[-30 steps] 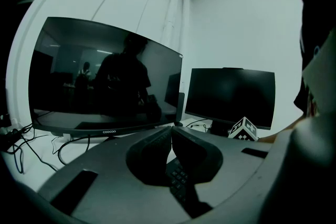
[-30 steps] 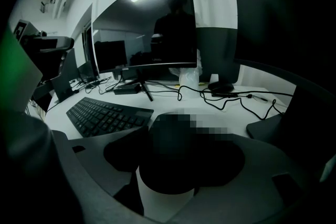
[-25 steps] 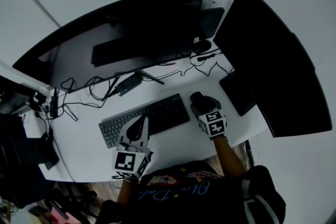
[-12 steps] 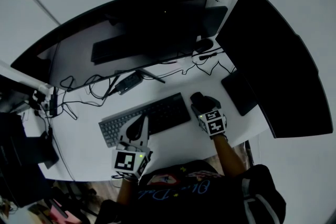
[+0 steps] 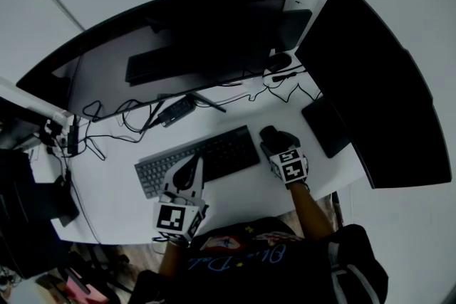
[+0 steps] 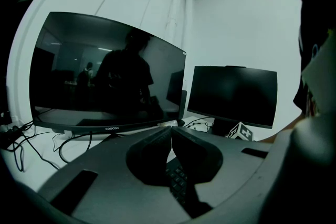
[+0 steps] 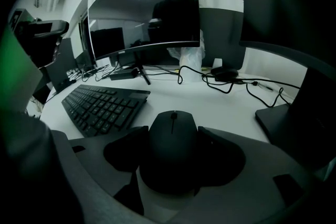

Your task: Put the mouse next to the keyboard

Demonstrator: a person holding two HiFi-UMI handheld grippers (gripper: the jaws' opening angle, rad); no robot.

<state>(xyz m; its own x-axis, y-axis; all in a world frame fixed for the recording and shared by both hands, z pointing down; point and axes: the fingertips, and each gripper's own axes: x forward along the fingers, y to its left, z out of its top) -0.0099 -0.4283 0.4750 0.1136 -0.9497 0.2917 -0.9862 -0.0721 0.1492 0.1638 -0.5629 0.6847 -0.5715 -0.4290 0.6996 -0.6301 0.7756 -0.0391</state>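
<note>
Mouse (image 7: 172, 136) lies beside keyboard (image 7: 102, 105) on tabletop (image 7: 220, 105), gripped by right tongs (image 7: 173, 131), left tongs (image 6: 169, 136) closed empty; release not yet done.

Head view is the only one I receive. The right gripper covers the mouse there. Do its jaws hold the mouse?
Observer: Yes. In its own view the right gripper has its jaws against both sides of the black mouse.
Operator: Does the mouse touch the keyboard?
Observer: No. The keyboard lies to its left, with bare desk between them. The wheel end points toward the cables.
Operator: And the left gripper?
Observer: The left gripper has its jaws together, with nothing between them.
</note>
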